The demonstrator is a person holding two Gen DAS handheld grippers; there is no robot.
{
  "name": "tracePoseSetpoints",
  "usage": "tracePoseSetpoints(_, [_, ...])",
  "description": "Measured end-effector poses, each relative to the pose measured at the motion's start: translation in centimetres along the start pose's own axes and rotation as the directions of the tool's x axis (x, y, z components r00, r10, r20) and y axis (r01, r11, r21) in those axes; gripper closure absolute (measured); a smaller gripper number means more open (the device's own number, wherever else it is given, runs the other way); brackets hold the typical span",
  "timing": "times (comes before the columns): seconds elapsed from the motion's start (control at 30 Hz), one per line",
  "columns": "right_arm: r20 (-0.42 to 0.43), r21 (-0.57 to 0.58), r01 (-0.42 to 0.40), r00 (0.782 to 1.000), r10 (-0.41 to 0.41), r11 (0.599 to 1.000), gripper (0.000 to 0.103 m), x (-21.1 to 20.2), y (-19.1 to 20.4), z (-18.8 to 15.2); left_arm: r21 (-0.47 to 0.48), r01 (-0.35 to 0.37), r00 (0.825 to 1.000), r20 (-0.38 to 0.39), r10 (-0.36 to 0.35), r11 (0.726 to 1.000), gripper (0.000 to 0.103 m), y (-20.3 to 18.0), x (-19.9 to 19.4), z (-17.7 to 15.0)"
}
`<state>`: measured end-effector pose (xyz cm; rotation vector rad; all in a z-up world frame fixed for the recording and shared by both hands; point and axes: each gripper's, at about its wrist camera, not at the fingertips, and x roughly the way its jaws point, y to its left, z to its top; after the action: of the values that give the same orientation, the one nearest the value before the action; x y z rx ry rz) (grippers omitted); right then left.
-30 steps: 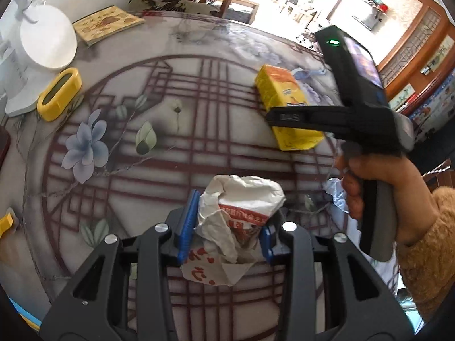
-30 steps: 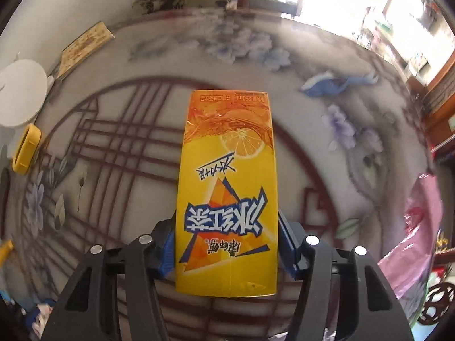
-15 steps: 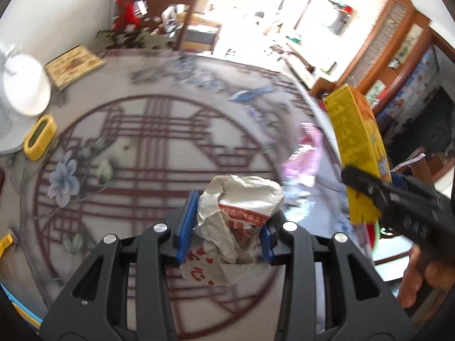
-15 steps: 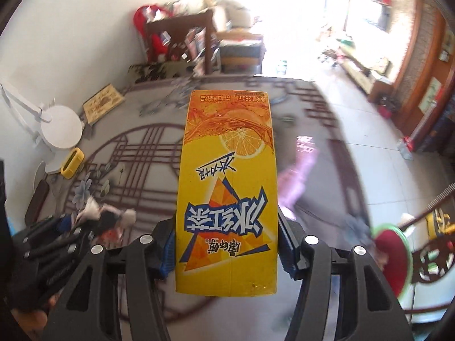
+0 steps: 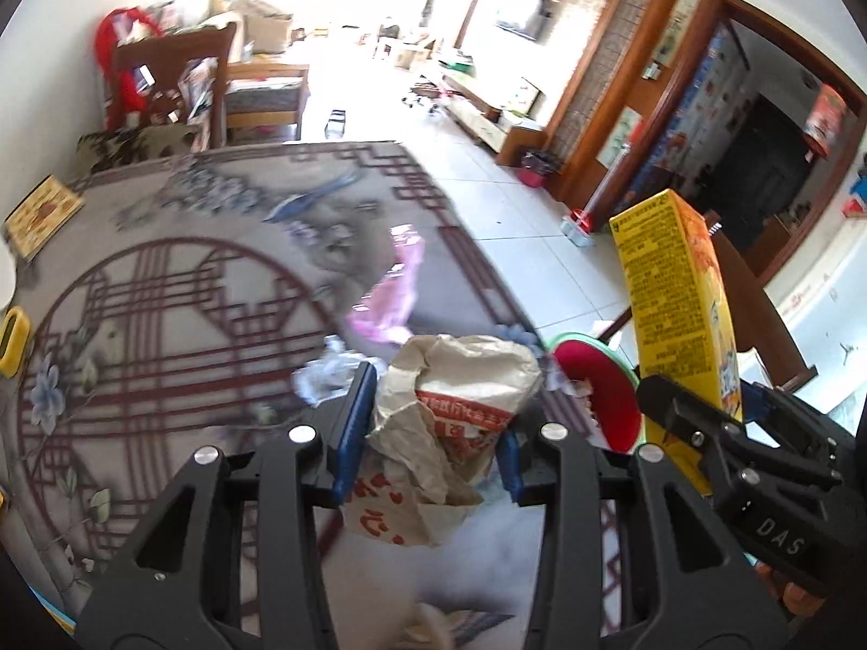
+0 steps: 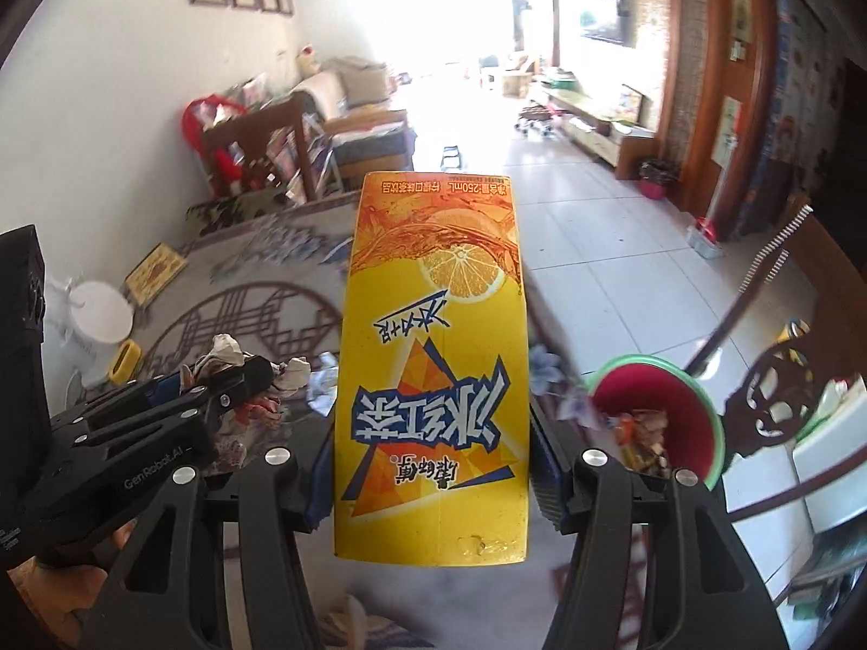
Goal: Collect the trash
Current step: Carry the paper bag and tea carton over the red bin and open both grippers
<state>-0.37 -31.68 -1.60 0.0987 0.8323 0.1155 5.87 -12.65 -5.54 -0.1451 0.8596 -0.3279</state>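
The left gripper [image 5: 433, 433] is clamped on a crumpled paper wrapper [image 5: 450, 422], white with red print, its blue pads pressed into both sides so the jaws stand only narrowly apart. The right gripper [image 6: 431, 466] is closed on a yellow drink carton [image 6: 433, 368] with an orange slice and blue lettering printed on it; the carton fills the gap between the jaws and stands up out of them, held wider than the wrapper. In the left wrist view the same carton [image 5: 677, 298] shows at the right, upright, beside the wrapper and apart from it. Both pieces of trash are held above the edge of a table [image 5: 162, 298] covered in a cloth with dark red lattice and flowers. Below and beyond that edge, on the tiled floor, sits a bin [image 6: 699, 406] with a green rim and red inside (scraps already lie in its bottom). A pink plastic bag [image 5: 395, 292] lies near the table's edge, and some clear crumpled plastic [image 5: 325, 374] lies just behind the left gripper's fingers.
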Motion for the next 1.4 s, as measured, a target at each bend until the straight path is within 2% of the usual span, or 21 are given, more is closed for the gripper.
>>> tracePoseSetpoints(0.3, [0.000, 0.063, 0.009, 1.000, -0.009, 0.998, 0.047, -1.2, -5.4, -0.9, 0.068, 0.000, 1.000, -0.013, 0.001, 0.998, 0.065, -5.6, 1.4, 0.2])
tracePoseSetpoints(0.73, [-0.051, 0.128, 0.025, 0.999, -0.018, 0.991, 0.047, 0.5, -12.8, -1.2, 0.086, -0.020, 0.998, -0.065, 0.026, 0.996, 0.064, -10.3, 5.8, 0.9])
tracePoseSetpoints(1.1, [-0.102, 0.181, 0.088, 0.992, -0.071, 0.979, 0.047, 2.8, -19.5, -1.1, 0.108, 0.033, 0.997, -0.075, -0.025, 0.994, 0.064, -15.7, 10.4, 3.0])
tracePoseSetpoints(1.4, [-0.173, 0.215, 0.165, 0.976, -0.128, 0.963, 0.047, 7.3, -25.3, -1.6, 0.133, 0.075, 0.994, -0.083, -0.065, 0.988, 0.064, -19.4, 14.6, 4.7])
